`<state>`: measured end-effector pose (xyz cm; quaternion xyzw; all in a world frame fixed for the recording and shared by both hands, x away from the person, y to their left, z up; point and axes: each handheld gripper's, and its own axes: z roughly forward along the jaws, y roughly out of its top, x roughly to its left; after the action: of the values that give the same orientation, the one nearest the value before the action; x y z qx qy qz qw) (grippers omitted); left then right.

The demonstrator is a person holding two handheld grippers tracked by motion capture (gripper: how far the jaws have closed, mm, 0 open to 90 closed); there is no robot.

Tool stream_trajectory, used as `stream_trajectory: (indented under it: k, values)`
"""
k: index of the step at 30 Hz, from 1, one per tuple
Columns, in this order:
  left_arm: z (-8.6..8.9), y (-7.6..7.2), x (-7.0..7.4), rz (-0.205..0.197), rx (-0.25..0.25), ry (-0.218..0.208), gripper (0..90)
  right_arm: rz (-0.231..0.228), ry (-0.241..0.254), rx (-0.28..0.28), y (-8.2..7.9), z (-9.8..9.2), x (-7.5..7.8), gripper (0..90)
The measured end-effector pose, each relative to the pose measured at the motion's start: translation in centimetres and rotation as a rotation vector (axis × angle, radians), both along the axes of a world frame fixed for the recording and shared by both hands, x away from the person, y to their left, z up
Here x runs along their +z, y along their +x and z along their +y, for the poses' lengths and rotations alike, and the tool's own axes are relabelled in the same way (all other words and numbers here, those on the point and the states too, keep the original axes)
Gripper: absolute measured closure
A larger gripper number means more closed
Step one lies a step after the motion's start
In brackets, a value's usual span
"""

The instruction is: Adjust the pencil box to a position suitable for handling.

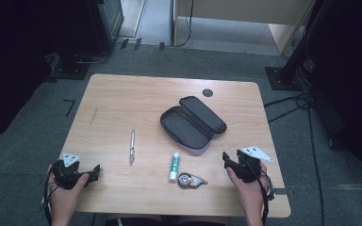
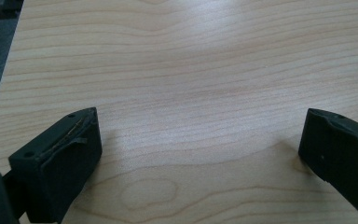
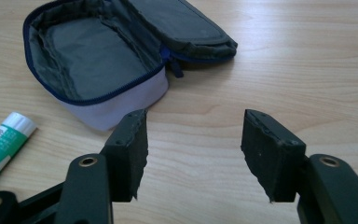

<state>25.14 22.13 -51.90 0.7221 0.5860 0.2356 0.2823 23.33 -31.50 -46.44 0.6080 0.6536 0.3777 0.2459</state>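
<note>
Open pencil case (image 1: pixel 193 123), pen (image 1: pixel 132 146), glue stick (image 1: pixel 174 166), correction tape (image 1: pixel 191 180) on table (image 1: pixel 122 99).

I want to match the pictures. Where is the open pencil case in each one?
High view: pencil case mid-table, right of the pen.
Left gripper view: bare wooden table, no case.
Right gripper view: case top left, lid flipped open.
Shared landmark: the glue stick beside the case.

High view looks down on the table (image 1: pixel 122 103); right gripper view sits close (sharing the pencil case (image 3: pixel 98 60)).
</note>
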Motion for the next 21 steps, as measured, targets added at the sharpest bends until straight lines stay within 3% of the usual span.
stream_trajectory:
  k: [6,13,19,21]
  values:
    - [0.0,0.0,0.0,0.0,0.0,0.0,0.0,0.018,0.019,0.005,0.9,1.0,0.5,43.1]
    - [0.0,0.1,0.0,0.0,-0.004,0.0,0.0,0.039,-0.017,-0.027,2.4,2.7,1.1,46.3]
    - [0.0,0.1,0.0,0.0,-0.004,-0.001,0.0,0.063,0.021,-0.046,3.8,3.3,1.3,46.9]
    - [0.0,0.1,0.0,0.0,-0.006,0.0,0.0,0.065,0.013,-0.066,4.2,3.5,1.3,47.6]
